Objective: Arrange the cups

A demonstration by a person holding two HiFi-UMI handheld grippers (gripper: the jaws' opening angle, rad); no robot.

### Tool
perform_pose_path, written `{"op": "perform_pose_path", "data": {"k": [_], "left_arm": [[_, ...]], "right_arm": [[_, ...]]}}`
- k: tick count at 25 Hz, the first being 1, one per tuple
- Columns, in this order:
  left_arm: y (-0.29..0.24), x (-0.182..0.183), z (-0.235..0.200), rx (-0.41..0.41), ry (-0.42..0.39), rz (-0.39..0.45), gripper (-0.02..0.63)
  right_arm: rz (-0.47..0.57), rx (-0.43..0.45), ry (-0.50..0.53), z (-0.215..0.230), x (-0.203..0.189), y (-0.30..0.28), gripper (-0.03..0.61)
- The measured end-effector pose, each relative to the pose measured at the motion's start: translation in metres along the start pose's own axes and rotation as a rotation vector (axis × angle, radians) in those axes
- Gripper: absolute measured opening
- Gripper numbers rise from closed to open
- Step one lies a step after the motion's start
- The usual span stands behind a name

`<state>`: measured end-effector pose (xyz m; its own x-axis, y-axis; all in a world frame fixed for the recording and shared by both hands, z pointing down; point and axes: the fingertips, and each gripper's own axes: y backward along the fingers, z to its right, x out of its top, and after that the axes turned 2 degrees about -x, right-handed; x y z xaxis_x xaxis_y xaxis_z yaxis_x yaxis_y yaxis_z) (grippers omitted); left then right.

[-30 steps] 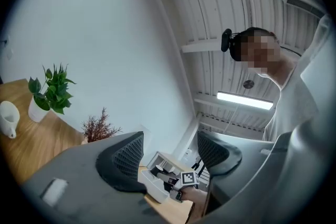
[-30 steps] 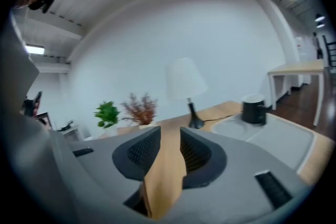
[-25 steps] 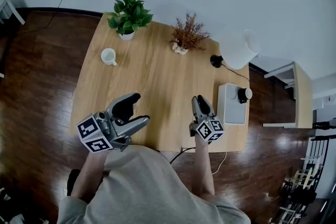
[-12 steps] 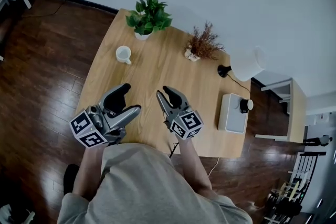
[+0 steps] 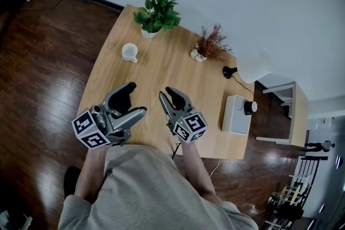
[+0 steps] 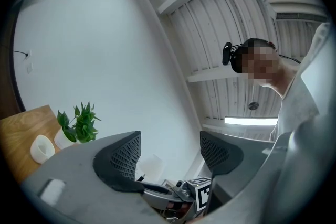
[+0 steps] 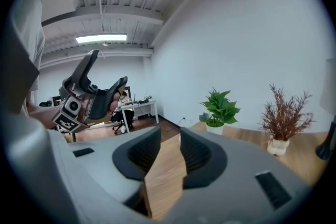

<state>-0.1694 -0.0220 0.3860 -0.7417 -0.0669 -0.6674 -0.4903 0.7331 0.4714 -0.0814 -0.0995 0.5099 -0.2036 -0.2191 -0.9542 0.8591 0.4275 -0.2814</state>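
Jaws on left gripper are gaping wide, empty. Right gripper is showing narrow gap, only wooden table behind.

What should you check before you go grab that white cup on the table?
1. Left gripper empty: ok. Its jaws stand wide apart with nothing between them.
2. Right gripper empty: ok. Its jaws are a little apart and only the table shows through the gap.
3. White cup ready to take: ok. It stands upright, alone, with nothing touching it.
4. Way to the cup free: ok. Only bare wood lies between both grippers and the cup; the green plant stands beyond it.
5. Other cups to arrange: cannot tell. Only this one cup shows in any view.
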Motion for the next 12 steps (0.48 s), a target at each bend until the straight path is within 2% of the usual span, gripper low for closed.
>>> {"op": "perform_pose_path", "data": {"k": [12], "left_arm": [[-0.004, -0.010, 0.004, -0.017, -0.024, -0.022, 0.337]], "right_arm": [[-0.016, 0.013, -0.004, -0.012, -0.008, 0.003, 0.112]]}}
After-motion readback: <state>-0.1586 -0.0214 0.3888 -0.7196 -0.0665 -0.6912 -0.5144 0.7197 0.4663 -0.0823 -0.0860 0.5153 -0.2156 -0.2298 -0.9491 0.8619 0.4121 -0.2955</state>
